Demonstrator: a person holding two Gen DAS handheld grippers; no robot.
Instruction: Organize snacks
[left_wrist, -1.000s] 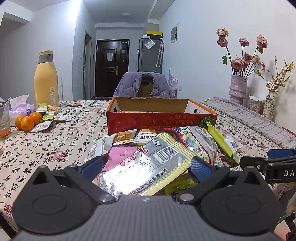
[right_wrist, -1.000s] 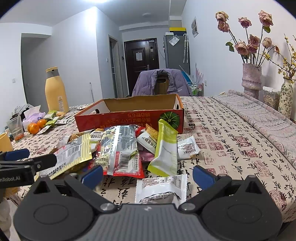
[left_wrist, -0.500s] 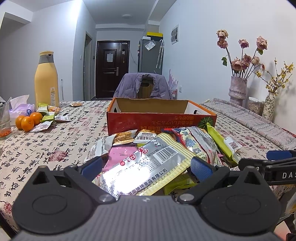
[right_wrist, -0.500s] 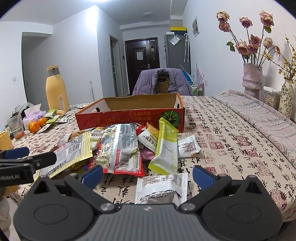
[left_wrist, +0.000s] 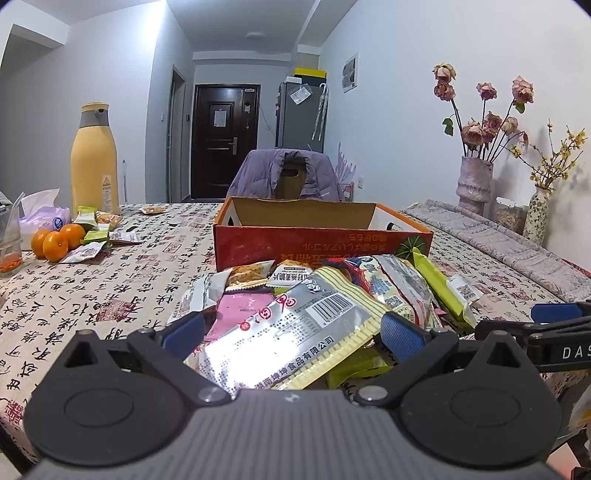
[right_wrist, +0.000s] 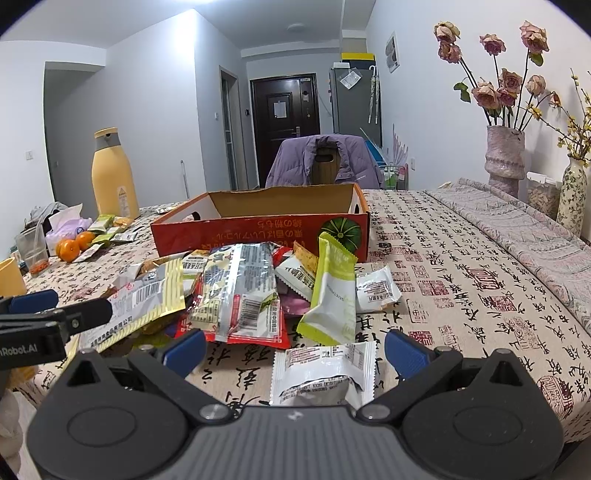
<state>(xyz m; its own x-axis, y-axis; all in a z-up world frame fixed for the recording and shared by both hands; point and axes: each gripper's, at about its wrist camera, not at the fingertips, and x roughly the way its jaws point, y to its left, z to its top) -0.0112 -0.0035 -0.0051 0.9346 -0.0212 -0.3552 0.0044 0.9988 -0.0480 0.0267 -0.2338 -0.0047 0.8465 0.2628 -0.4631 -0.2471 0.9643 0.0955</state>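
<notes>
Left wrist view: left gripper (left_wrist: 291, 328) spread wide, holding nothing, its blue fingers flanking the silver-yellow packet (left_wrist: 291, 332) that tops the snack pile (left_wrist: 332, 295) in front of the cardboard box (left_wrist: 317, 236). Likely step: grab this packet. Best to close on a flat edge, not the slippery middle, then lift clear so neighbours don't drag along. Box is open; only its bare inner wall shows, floor hidden. Oranges (left_wrist: 55, 240) and yellow bottle (left_wrist: 94, 166) stand well apart on the left.

Right wrist view: right gripper (right_wrist: 295, 354) also spread, empty, with a white packet (right_wrist: 321, 373) lying between its fingers on the tablecloth (right_wrist: 461, 295). Green packet (right_wrist: 332, 295) leans on the pile. Box contents cannot be told.
</notes>
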